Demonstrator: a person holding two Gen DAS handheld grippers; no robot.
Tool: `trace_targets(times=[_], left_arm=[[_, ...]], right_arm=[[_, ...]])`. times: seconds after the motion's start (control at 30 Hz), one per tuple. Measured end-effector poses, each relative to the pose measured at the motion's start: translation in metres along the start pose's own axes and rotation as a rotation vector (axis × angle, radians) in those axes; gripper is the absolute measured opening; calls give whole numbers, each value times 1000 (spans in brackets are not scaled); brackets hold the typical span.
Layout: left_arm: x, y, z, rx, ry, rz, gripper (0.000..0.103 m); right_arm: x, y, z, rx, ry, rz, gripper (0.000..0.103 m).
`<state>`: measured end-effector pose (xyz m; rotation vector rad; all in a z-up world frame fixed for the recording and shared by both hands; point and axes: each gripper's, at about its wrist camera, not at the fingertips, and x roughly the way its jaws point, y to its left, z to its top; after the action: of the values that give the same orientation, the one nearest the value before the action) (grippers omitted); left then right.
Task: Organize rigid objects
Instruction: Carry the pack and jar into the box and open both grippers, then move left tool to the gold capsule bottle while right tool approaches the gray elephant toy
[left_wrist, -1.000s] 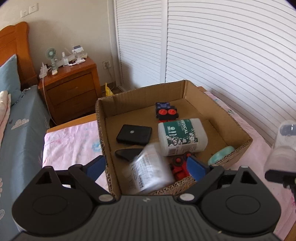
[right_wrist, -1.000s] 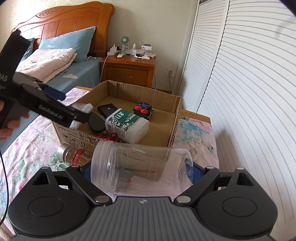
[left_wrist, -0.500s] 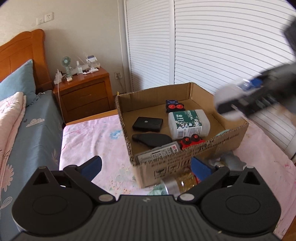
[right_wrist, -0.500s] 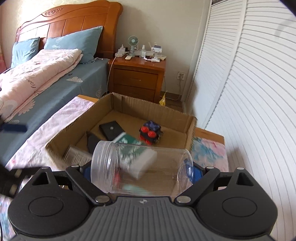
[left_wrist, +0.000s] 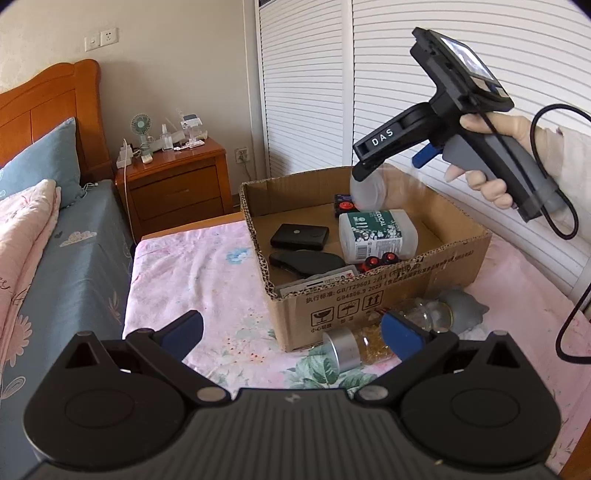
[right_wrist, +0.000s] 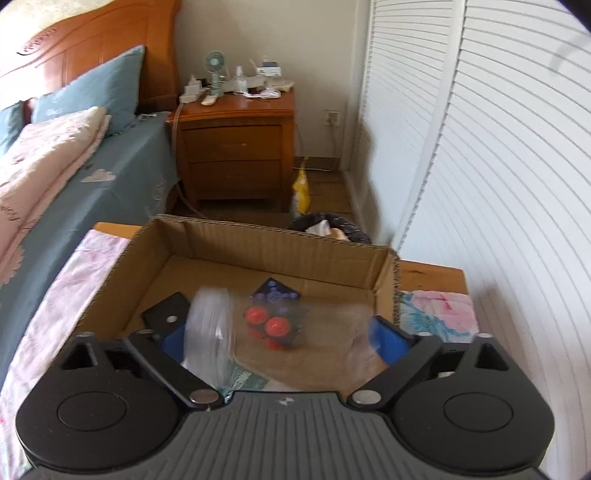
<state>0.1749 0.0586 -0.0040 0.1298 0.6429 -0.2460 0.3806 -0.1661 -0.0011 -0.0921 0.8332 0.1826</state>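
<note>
Several items lie in the cardboard box; right gripper jaws hold the clear jar above it, left gripper jaws wide, empty; a spice bottle remains outside.

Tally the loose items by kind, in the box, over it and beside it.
Jars and bottles: 4 (clear jar, white bottle, silver-lidded jar, glass jar)
Black cases: 2 (square case, oval case)
Red-buttoned toys: 2 (blue toy, red toy)
Printed packet: 1
Grey figure: 1
Total: 10
</note>
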Motion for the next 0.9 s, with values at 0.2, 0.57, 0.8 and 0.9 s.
trace_targets(times=[0.2,0.57,0.8,0.9], left_arm=[[0,1,-2,-14,9,-4,102],[-2,1,-14,-52,41,35,102],[-3,3,-24,-93,72,54,102],[-2,3,-29,-105,91,69,102]], right_arm=[[-14,3,-9,-21,8,-5,103],[-74,14,-61,-25,-29,8,103],[-90,22,-118,15,-40,-5,103],[-90,25,-140,42,-49,5,103]])
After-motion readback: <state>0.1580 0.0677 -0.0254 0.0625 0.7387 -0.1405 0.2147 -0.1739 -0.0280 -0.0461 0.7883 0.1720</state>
